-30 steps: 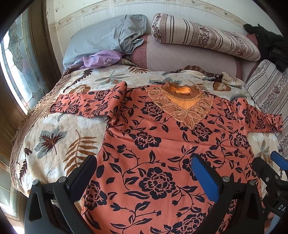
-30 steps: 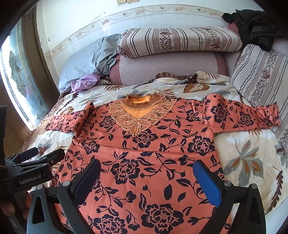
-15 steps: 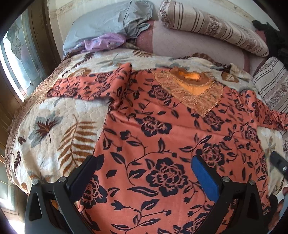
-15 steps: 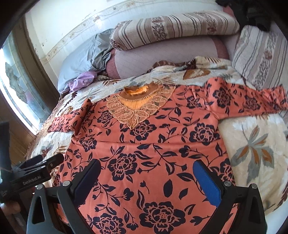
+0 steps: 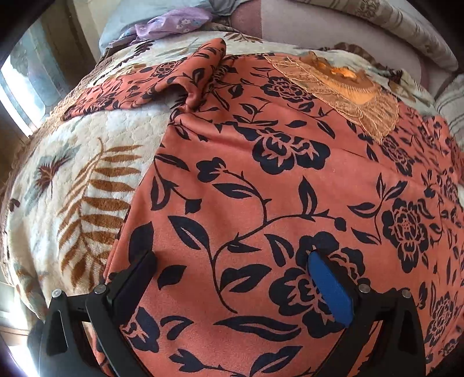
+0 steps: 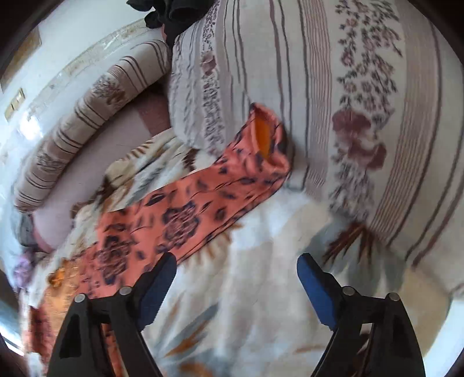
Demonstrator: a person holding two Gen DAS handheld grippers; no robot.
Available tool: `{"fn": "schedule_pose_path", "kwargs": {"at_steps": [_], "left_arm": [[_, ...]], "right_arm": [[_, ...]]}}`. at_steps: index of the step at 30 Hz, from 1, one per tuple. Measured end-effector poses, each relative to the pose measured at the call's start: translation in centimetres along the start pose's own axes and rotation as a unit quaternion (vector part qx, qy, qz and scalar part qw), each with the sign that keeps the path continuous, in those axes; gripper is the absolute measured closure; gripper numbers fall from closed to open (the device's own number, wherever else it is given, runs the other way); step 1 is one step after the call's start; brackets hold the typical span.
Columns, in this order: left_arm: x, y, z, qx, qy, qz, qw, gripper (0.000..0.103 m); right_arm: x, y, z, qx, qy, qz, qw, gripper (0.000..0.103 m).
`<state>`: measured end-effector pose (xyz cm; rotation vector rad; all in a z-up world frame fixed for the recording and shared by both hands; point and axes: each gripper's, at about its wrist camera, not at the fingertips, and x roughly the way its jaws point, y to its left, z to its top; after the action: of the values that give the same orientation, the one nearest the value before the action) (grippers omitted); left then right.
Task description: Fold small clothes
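Observation:
An orange top with black flowers point(image 5: 261, 179) lies spread flat on the bed, its lace neckline point(image 5: 348, 90) toward the pillows. My left gripper point(image 5: 232, 278) is open and empty, low over the top's lower left part near its side edge. Its left sleeve point(image 5: 162, 78) lies bunched toward the window. In the blurred right wrist view, my right gripper point(image 6: 236, 278) is open and empty over the bedspread, just short of the top's right sleeve point(image 6: 197, 208), whose cuff point(image 6: 266, 139) rests against a striped cushion.
A cream leaf-print bedspread point(image 5: 75, 179) covers the bed. A striped cushion point(image 6: 348, 101) stands at the right side, striped bolster pillows point(image 6: 87, 116) at the head. A purple cloth point(image 5: 171, 24) lies at the far left by the window point(image 5: 20, 75).
My left gripper has moved forward and down close over the top. My right gripper has swung to the right, away from the body of the top, and now faces the right sleeve and cushion.

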<state>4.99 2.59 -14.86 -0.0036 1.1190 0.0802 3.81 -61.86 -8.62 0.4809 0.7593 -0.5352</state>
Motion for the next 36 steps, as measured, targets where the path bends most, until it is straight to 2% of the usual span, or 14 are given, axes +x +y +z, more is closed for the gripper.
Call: {"fn": "schedule_pose_path", "kwargs": {"at_steps": [6, 8, 9, 12, 16, 19, 23, 26, 28, 29, 30, 31, 34, 36], "left_arm": [[-0.4, 0.2, -1.3, 0.002, -0.036, 0.000, 0.9993, 0.000], [-0.5, 0.2, -1.5, -0.005, -0.041, 0.002, 0.9992, 0.000], [-0.5, 0.1, -1.6, -0.006, -0.044, 0.003, 0.9990, 0.000], [-0.4, 0.2, -1.5, -0.002, -0.055, -0.001, 0.9985, 0.000], [-0.6, 0.6, -1.9, 0.004, -0.073, -0.016, 0.9972, 0.000], [-0.7, 0.8, -1.9, 0.004, -0.074, -0.023, 0.9970, 0.000], [-1.3, 1.6, -1.7, 0.003, -0.060, -0.045, 0.9972, 0.000], [-2.2, 3.0, -2.2, -0.023, -0.064, -0.064, 0.9956, 0.000], [-2.8, 4.4, -2.7, -0.042, -0.066, -0.071, 0.9944, 0.000], [-3.1, 5.1, -2.9, -0.049, -0.067, -0.073, 0.9938, 0.000], [-3.4, 5.8, -3.1, -0.056, -0.068, -0.077, 0.9931, 0.000], [-3.8, 6.5, -3.2, -0.060, -0.069, -0.083, 0.9924, 0.000], [-5.0, 8.4, -3.2, -0.075, -0.074, -0.056, 0.9928, 0.000], [-5.9, 9.7, -3.1, -0.089, -0.084, -0.055, 0.9909, 0.000]], "right_arm": [[5.9, 1.1, 5.7, -0.067, 0.002, -0.057, 0.996, 0.026], [7.9, 1.6, 6.6, -0.071, 0.027, -0.081, 0.994, 0.043], [8.9, 1.6, 6.8, -0.066, 0.046, -0.087, 0.993, 0.067], [8.6, 2.1, 8.1, -0.031, 0.065, -0.067, 0.995, 0.084], [1.7, 7.7, 10.9, -0.056, 0.013, 0.010, 0.998, 0.091], [-5.7, 14.4, 12.3, -0.082, -0.024, 0.105, 0.991, 0.091], [-15.1, 24.4, 10.0, -0.109, -0.035, 0.251, 0.961, 0.091], [-18.6, 31.2, 5.3, -0.112, -0.004, 0.347, 0.931, 0.091], [-18.7, 35.4, 0.7, -0.119, 0.019, 0.389, 0.913, 0.082], [-17.9, 37.5, -1.9, -0.128, 0.038, 0.401, 0.906, 0.071], [-16.4, 39.6, -4.7, -0.139, 0.066, 0.411, 0.899, 0.023], [-14.6, 41.1, -7.7, -0.151, 0.094, 0.409, 0.895, 0.001], [-8.0, 43.1, -16.7, -0.186, 0.216, 0.370, 0.884, 0.002], [-6.3, 40.6, -20.6, -0.186, 0.239, 0.342, 0.889, 0.005]]}}
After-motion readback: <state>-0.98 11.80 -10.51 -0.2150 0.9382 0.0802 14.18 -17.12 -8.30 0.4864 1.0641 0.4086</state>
